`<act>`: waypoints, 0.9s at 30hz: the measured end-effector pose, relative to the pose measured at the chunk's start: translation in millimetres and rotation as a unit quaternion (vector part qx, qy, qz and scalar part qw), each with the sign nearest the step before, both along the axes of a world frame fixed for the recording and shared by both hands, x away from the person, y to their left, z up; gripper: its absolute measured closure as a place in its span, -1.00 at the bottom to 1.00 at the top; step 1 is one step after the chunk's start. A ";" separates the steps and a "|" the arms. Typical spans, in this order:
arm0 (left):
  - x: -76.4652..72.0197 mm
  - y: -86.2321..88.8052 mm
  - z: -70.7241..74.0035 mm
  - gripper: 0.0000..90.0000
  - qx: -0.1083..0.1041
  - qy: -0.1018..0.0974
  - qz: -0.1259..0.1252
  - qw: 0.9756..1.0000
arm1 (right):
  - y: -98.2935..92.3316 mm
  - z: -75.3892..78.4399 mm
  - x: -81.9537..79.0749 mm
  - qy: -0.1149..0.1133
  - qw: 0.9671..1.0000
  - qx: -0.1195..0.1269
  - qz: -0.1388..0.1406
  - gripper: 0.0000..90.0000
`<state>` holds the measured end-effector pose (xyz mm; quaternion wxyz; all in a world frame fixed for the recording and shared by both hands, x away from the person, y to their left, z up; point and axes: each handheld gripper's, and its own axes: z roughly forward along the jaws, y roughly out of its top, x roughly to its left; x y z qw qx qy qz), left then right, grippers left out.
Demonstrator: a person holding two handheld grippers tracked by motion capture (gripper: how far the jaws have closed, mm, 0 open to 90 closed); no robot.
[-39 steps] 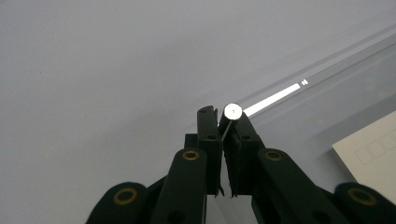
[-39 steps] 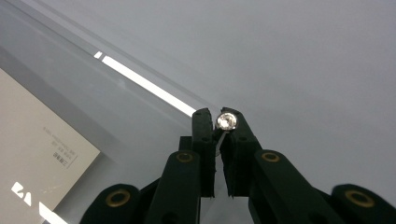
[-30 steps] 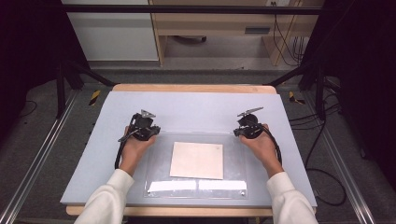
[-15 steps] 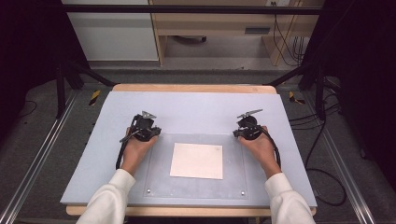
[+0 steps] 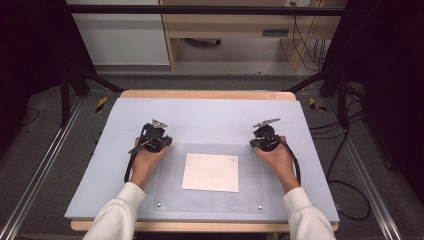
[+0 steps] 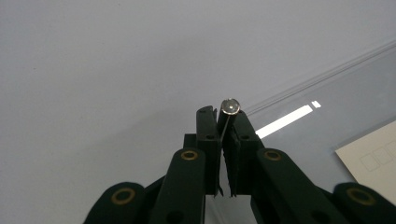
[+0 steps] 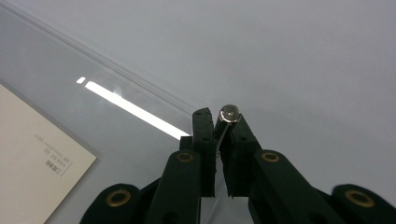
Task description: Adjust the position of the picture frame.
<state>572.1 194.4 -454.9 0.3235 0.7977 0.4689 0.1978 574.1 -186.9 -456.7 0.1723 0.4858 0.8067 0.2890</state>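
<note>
Around: paper (image 5: pixel 210 172) under clear sheet (image 5: pixel 170 197) between jaws | left gripper (image 6: pixel 223 122), right gripper (image 7: pixel 219 126): jaws clamped on sheet's far corners (image 6: pixel 230 106) | hands low on tabletop (image 5: pixel 210 115)

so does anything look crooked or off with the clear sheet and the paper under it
Nothing stands out. The clear sheet lies flat and square on the grey board, with the paper centred beneath it. The left gripper and right gripper each clamp a far corner at its small metal stud.

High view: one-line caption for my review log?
Left gripper and right gripper pinch a clear sheet's far corners over a cream card.
</note>
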 end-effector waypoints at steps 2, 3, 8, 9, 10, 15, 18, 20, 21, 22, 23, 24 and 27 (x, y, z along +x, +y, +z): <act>-3.3 -0.3 0.2 0.81 0.005 -0.013 0.010 1.000 | 0.5 1.0 -3.6 -0.012 1.000 -0.005 -0.007 0.70; -5.4 0.1 0.9 0.72 0.009 -0.022 0.015 1.000 | 0.2 2.6 -6.0 -0.021 1.000 -0.001 -0.011 0.63; -17.1 5.8 4.4 0.05 -0.013 -0.073 0.034 0.997 | -4.1 12.0 -22.4 -0.086 0.996 0.013 -0.017 0.40; -19.3 6.8 4.4 -0.03 -0.017 -0.081 0.033 0.996 | -4.7 12.7 -25.0 -0.092 0.995 0.017 -0.017 0.36; -21.2 7.5 4.3 -0.09 -0.018 -0.087 0.032 0.996 | -5.2 12.5 -27.8 -0.103 0.994 0.018 -0.017 0.31; -28.5 8.5 4.8 -0.56 -0.023 -0.112 0.036 0.993 | -6.4 13.5 -41.3 -0.160 0.987 0.016 -0.013 0.02; -33.1 8.1 5.3 -0.77 -0.024 -0.122 0.029 0.992 | -4.2 13.7 -47.1 -0.180 0.984 0.010 -0.010 -0.22; -36.3 8.1 6.2 -0.81 -0.033 -0.131 0.022 0.991 | -1.9 13.1 -49.9 -0.190 0.982 0.008 -0.012 -0.32; -37.7 8.5 6.9 -0.82 -0.035 -0.131 0.018 0.991 | -0.9 12.6 -49.8 -0.187 0.982 0.009 -0.010 -0.39; -38.4 8.5 7.0 -0.84 -0.035 -0.133 0.017 0.990 | 0.0 11.7 -50.0 -0.187 0.982 0.007 -0.011 -0.40; -39.0 8.2 6.7 -0.83 -0.034 -0.135 0.018 0.990 | 0.9 11.1 -50.3 -0.186 0.982 0.009 -0.012 -0.40; -39.3 8.1 6.1 -0.76 -0.035 -0.135 0.018 0.990 | 0.9 10.5 -49.7 -0.186 0.982 0.012 -0.005 -0.38; -39.7 8.7 3.8 -0.48 -0.030 -0.140 0.029 0.989 | 1.7 9.6 -48.4 -0.193 0.981 0.017 -0.013 0.13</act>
